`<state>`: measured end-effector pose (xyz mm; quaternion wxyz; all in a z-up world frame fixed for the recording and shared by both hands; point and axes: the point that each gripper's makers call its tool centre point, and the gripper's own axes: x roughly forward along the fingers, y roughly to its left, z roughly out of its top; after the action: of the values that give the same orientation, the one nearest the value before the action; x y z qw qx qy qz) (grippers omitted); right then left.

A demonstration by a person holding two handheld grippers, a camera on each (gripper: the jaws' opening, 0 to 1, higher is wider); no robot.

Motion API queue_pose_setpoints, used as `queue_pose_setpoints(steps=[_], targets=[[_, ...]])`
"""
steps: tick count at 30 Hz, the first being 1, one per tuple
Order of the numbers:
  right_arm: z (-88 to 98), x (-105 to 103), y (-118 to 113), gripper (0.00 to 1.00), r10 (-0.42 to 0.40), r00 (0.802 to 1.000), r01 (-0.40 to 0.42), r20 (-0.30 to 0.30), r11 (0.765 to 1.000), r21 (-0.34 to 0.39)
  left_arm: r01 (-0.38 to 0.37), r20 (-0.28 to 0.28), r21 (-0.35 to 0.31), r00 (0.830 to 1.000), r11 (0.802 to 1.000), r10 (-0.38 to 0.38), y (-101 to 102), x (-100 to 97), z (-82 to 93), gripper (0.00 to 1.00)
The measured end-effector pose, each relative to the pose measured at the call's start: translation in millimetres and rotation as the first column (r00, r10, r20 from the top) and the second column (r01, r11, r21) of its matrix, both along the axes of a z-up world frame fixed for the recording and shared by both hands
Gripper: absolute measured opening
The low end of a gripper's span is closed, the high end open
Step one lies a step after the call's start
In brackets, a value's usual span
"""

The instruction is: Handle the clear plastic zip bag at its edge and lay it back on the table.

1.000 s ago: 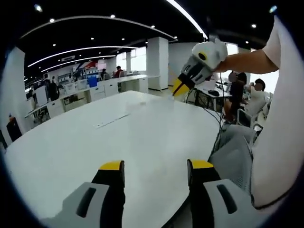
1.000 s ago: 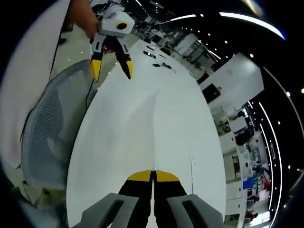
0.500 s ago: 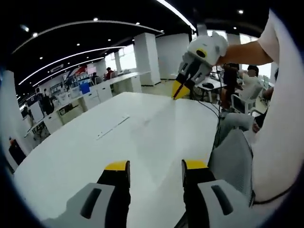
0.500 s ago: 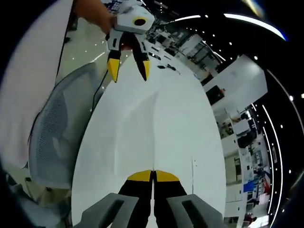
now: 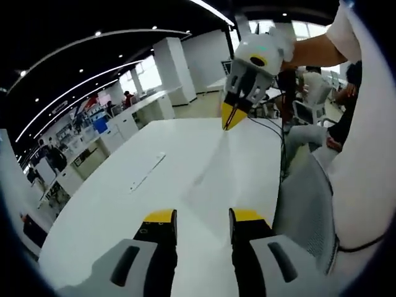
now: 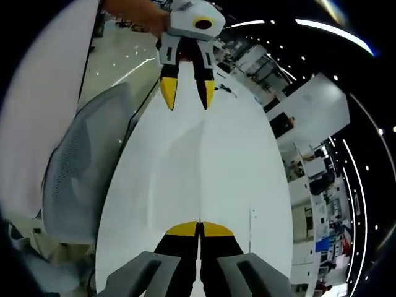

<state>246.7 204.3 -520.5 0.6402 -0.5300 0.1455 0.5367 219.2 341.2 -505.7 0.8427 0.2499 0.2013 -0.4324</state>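
My right gripper [image 6: 198, 226], jaws pinched tight on one edge of the clear plastic zip bag [image 5: 218, 185], holds it stretched above the white table [image 5: 124, 204] near its chair-side edge, while my left gripper [image 5: 200, 216] hangs with its jaws apart at the bag's other end. I judge this the holding-up step; next I must lower the bag flat onto the table and let go.

An open-plan office is shown: a long white table [image 5: 124, 185], rows of desks [image 5: 133, 114], mesh chairs [image 5: 306, 204], white columns [image 5: 173, 71] and ceiling strip lights [image 5: 93, 71], with seated people [image 5: 309, 77] behind.
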Motion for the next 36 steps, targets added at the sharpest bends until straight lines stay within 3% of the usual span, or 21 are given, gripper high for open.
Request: queue_pose_setpoints(steps=[13, 27, 36], targets=[[1.5, -6.7, 5.0, 0.00, 0.015, 1.000, -0.015, 0.001, 1.000, -0.006, 0.100, 0.029, 0.111, 0.994, 0.989, -0.103, -9.8, 4.0, 2.6, 0.22], [2.3, -12.8, 9.2, 0.00, 0.034, 0.999, -0.034, 0.004, 0.999, -0.016, 0.170, 0.004, 0.214, 0.985, 0.962, -0.175, -9.1, 2.0, -7.7, 0.11], [1.4, -16.0, 10.3, 0.00, 0.049, 0.999, -0.048, 0.011, 0.998, -0.029, 0.211, -0.046, 0.287, 0.977, 0.934, -0.206, -5.9, -1.4, -20.3, 0.07]])
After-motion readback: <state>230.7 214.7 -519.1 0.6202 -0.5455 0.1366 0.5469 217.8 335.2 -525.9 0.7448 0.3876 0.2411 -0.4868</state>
